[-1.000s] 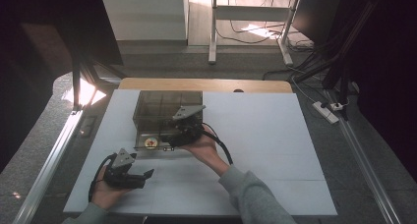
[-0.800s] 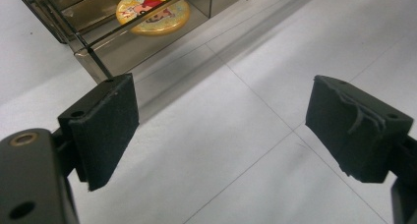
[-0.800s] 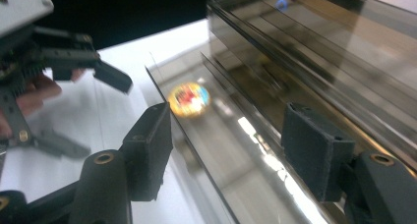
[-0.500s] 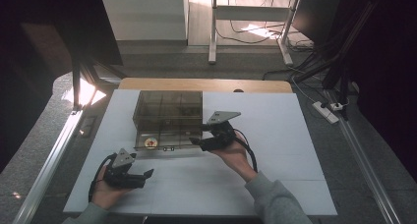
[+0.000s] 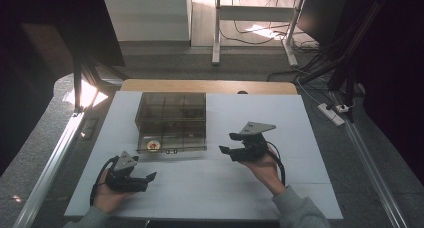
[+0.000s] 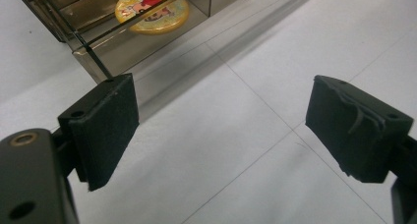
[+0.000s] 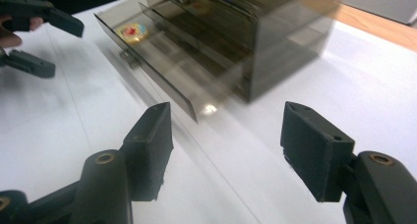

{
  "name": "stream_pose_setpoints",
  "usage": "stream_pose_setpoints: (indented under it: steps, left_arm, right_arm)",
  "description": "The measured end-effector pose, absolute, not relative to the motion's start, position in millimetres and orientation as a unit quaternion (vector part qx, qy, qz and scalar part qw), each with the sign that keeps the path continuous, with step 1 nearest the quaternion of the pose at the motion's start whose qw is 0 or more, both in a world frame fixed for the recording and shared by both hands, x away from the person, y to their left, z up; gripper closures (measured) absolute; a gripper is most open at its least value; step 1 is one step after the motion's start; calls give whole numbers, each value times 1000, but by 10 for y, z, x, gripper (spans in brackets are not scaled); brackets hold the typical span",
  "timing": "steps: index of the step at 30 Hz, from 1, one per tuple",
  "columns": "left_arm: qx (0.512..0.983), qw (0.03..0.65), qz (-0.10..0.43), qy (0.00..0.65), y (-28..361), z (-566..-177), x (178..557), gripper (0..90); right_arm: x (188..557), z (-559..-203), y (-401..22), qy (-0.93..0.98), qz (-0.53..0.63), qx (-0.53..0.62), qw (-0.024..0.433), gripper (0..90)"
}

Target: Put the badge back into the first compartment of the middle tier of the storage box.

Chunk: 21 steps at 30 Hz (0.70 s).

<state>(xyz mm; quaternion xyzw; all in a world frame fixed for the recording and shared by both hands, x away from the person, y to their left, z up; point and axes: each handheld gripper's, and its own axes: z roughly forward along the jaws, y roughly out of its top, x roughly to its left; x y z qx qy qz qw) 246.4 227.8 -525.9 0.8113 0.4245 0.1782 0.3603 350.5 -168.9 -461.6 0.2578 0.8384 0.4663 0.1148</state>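
Smoked-clear drawer box (image 5: 171,120) sits on white counter (image 5: 300,138), left of centre, toward far side. Lower drawer (image 7: 147,62) pulled out a bit toward person; inside it at front-left corner a round yellow cartoon disc (image 6: 151,9), lying flat. Other small bits in upper compartments, too dim to ID.

Right hand-held gripper (image 5: 239,149) just right of box's front corner, apart from it, jaws spread wide, nothing between them; grey three-cornered plate on top. In right gripper view the box front is just beyond the jaws, blurred.

Left hand-held gripper (image 5: 141,178) near counter's front edge, below-left of box, also released w/ jaws wide apart & empty; pads (image 6: 105,130) over bare counter. Drawer corner w/ disc is just past the left jaw.

Counter: white sheets w/ faint seams, wood strip (image 5: 210,86) along far edge. Room: grey floor, metal rails either side, power strip (image 5: 332,114) & cables on floor at right, table legs beyond, sun patch on floor at left.
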Motion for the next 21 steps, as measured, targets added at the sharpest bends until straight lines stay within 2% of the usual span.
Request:
stream_pose_setpoints:
  steps: [21]
  left_arm:
    - [812, 358, 176, 425, 2266, -5272, 2475, 130]
  right_arm:
    - [3186, -4846, -2598, 826, 450, 308, 139, 359]
